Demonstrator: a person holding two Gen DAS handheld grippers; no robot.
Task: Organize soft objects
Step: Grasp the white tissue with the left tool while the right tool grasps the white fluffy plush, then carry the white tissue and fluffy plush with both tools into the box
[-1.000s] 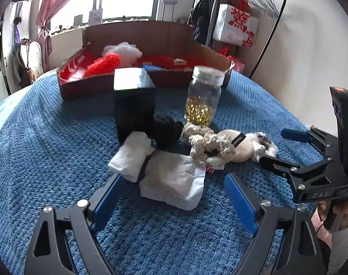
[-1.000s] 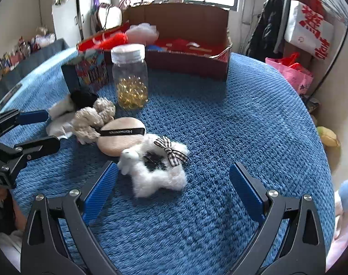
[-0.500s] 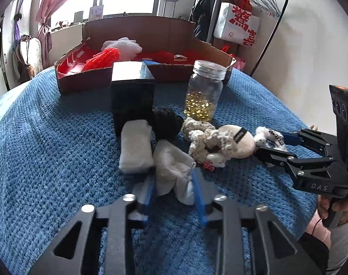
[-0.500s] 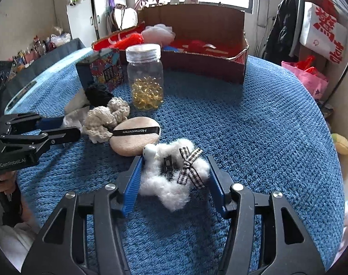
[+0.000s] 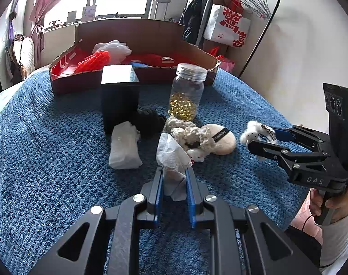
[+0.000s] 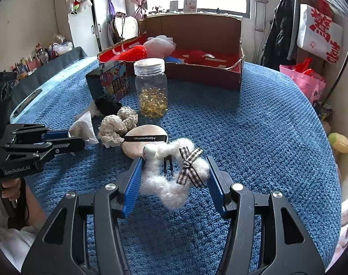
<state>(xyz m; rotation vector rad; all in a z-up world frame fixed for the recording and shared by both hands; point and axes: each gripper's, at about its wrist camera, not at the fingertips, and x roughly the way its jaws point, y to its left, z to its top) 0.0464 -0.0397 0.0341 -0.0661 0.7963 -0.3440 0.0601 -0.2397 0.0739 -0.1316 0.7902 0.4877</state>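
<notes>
Both grabs look made, nothing dropped off yet. The left gripper (image 5: 173, 178) is clamped on a crumpled white cloth (image 5: 171, 158), and the right gripper (image 6: 174, 178) is squeezing the fluffy white hair clip (image 6: 171, 181); both look slightly lifted off the blue blanket (image 6: 265, 137). The cardboard box (image 6: 197, 71) at the back already holds soft stuff. The folded cloth (image 5: 123, 149), cream scrunchie (image 6: 117, 126) and powder puff (image 6: 139, 143) are left.

A blue knitted blanket (image 6: 254, 123) carries a cardboard box (image 6: 197, 68) at its far edge, with a jar (image 6: 152, 87), black box (image 5: 120, 98), crocheted scrunchie (image 6: 117, 125), powder puff (image 6: 139, 142) and folded white cloth (image 5: 123, 149) clustered mid-blanket.
</notes>
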